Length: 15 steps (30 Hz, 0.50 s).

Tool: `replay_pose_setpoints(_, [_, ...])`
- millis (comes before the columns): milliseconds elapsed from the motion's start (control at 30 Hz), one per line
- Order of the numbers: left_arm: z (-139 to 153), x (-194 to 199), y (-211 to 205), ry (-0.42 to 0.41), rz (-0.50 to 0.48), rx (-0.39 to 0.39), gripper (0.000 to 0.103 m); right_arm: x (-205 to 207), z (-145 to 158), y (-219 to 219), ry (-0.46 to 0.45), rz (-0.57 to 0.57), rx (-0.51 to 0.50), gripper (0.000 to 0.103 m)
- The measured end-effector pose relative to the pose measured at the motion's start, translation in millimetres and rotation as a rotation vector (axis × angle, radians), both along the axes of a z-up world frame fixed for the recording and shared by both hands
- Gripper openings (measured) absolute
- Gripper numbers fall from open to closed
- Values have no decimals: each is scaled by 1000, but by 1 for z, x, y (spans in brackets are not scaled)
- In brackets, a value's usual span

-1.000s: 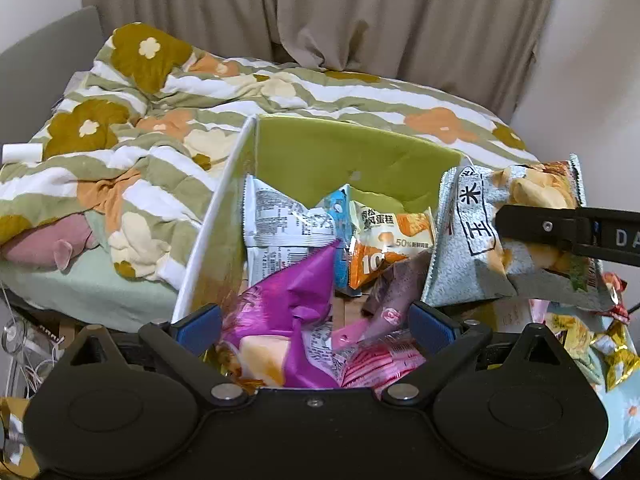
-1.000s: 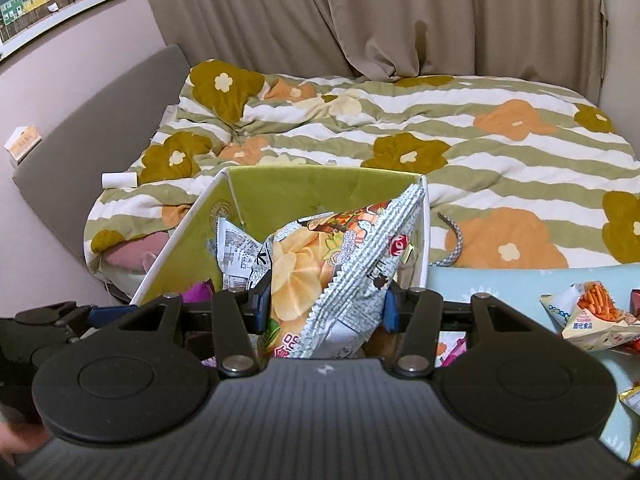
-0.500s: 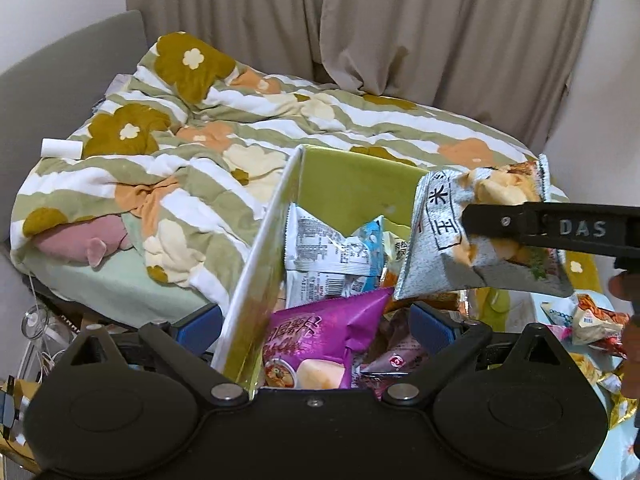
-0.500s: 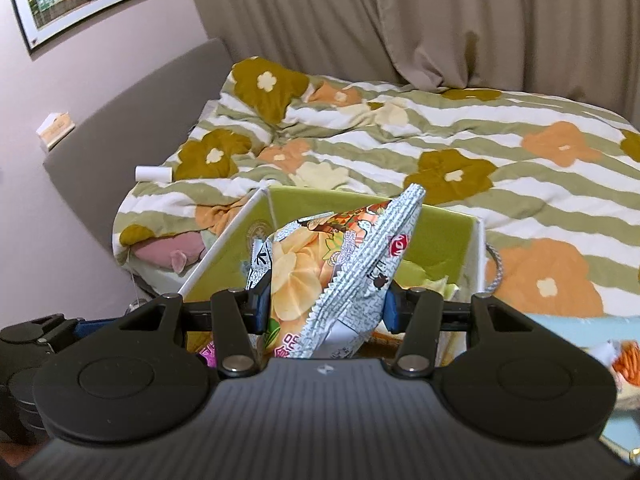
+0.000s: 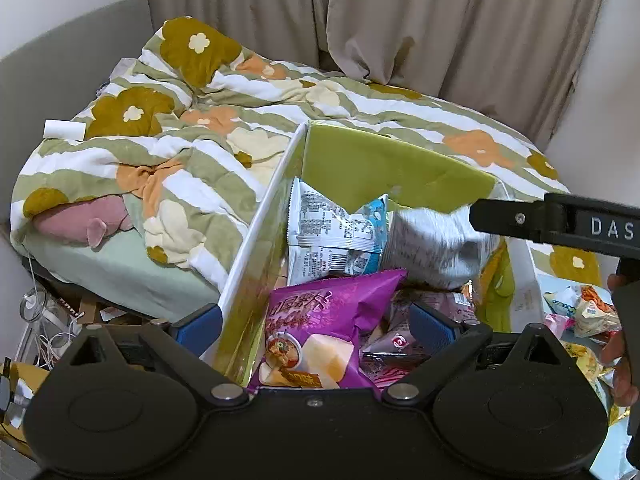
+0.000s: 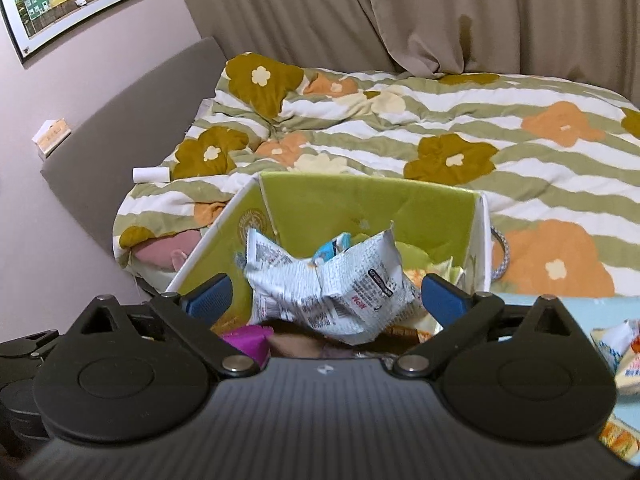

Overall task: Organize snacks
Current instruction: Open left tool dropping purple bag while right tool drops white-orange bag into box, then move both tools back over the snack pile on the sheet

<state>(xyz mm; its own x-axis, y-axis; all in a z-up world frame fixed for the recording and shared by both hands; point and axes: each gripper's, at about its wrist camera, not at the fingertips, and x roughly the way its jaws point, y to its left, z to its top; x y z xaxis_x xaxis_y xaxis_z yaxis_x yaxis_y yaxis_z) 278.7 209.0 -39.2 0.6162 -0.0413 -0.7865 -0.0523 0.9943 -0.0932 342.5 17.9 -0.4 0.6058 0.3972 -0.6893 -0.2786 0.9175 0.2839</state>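
Note:
A white bin with a green lining stands against the bed and holds several snack bags. My right gripper hovers over it with its jaws opening wide. The silver snack bag is free of the pads and drops, blurred, among the bags in the bin. My left gripper is open, its fingers on either side of the bin's near left wall, above a purple bag. A white and blue bag leans behind it. One finger of the right gripper reaches in from the right.
Loose snack packs lie on a light blue cloth right of the bin, by a person's hand. A bed with a flowered quilt fills the background before curtains. Cables and clutter sit on the floor at the left.
The right gripper's jaws spread from a tight hold to wide apart, and the silver bag fell out of them into the bin. The left gripper stayed about where it was.

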Motion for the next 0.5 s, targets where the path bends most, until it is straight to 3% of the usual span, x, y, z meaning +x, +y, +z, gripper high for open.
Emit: replay_pose_setpoints(500, [33,-32,-4,-111,-37,24,101,-48,31,-9,-77,-49,-1,103])
